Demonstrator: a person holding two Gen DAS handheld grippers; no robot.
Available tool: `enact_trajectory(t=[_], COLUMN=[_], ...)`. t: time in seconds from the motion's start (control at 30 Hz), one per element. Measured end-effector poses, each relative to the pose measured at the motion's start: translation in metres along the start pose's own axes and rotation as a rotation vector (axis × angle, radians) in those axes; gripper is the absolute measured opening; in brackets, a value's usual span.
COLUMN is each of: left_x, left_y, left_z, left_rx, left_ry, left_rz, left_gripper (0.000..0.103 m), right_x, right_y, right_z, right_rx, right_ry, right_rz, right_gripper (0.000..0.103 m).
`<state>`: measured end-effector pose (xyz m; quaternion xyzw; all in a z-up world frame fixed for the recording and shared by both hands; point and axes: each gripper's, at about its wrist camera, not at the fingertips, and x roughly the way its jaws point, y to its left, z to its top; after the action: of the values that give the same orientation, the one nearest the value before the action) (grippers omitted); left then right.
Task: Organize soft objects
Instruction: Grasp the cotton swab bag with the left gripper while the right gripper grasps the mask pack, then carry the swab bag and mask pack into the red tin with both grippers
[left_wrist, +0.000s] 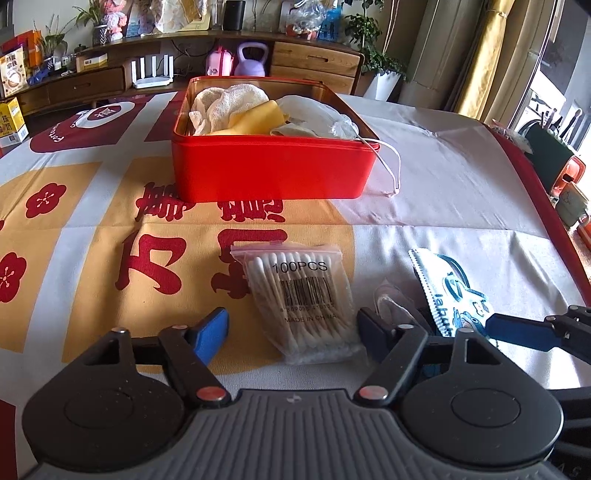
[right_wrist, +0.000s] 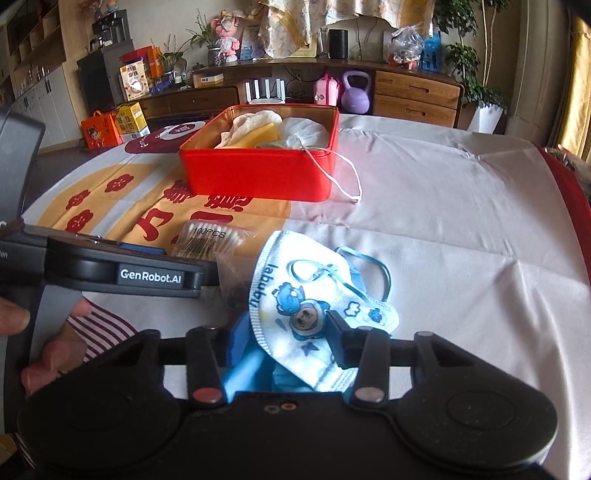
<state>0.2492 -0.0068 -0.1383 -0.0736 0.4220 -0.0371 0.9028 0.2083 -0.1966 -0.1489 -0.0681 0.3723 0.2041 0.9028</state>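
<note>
Reaches low over the worktop (left_wrist: 443, 192) with the left gripper (left_wrist: 291, 332). Has its fingers (left_wrist: 210, 332) spread wide and holding nothing. Finds the bag of cotton swabs (left_wrist: 299, 302) lying flat between them, in the lower middle of the left wrist view. Seems set that way so one squeeze can pick the bag up.

Sets the right gripper (right_wrist: 290, 341) around the near edge of the face mask (right_wrist: 314, 295), at the bottom middle of the right wrist view. Has one finger on each side of the mask, fairly close together. Cannot tell if squeezing the mask yet or only waiting beside it.

Points both grippers toward the red tin (right_wrist: 258, 177) in the upper middle of each view. Holds soft cloths (right_wrist: 255, 122) there already, with a white string loop (right_wrist: 347, 177) hanging over the tin's right side. Looks like the home for soft things. Leaves the swab bag and the mask outside the tin for now, side by side near the bottom.
</note>
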Motion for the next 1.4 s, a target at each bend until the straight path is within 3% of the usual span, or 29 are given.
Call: enact_trajectory(t=[0.17, 0.4, 0.67, 1.4], left_x=[-0.002, -0.005, -0.01, -0.059], left_y=[0.003, 0.001, 0.004, 0.017], left_z=[0.002, 0.003, 0.002, 0.009], left_rx=[-0.011, -0.002, 0.008, -0.023], left_ry=[-0.003, -0.012, -0.025, -0.071], left_rz=[-0.011, -0.018, 0.008, 0.033], left_gripper=[0.051, 0.04, 0.033, 0.033], right_x=[-0.002, -0.007, -0.02, -0.079], right_y=[-0.008, -0.014, -0.022, -0.049], right_z=[0.0, -0.001, 0.002, 0.02], right_rx=[0.046, 0.075, 0.104, 0.135], right_ry=[0.002, -0.006, -0.048, -0.147], right_rz=[0.016, 0.006, -0.026, -0.056], right_gripper=[0.024, 0.002, 0.001, 0.0])
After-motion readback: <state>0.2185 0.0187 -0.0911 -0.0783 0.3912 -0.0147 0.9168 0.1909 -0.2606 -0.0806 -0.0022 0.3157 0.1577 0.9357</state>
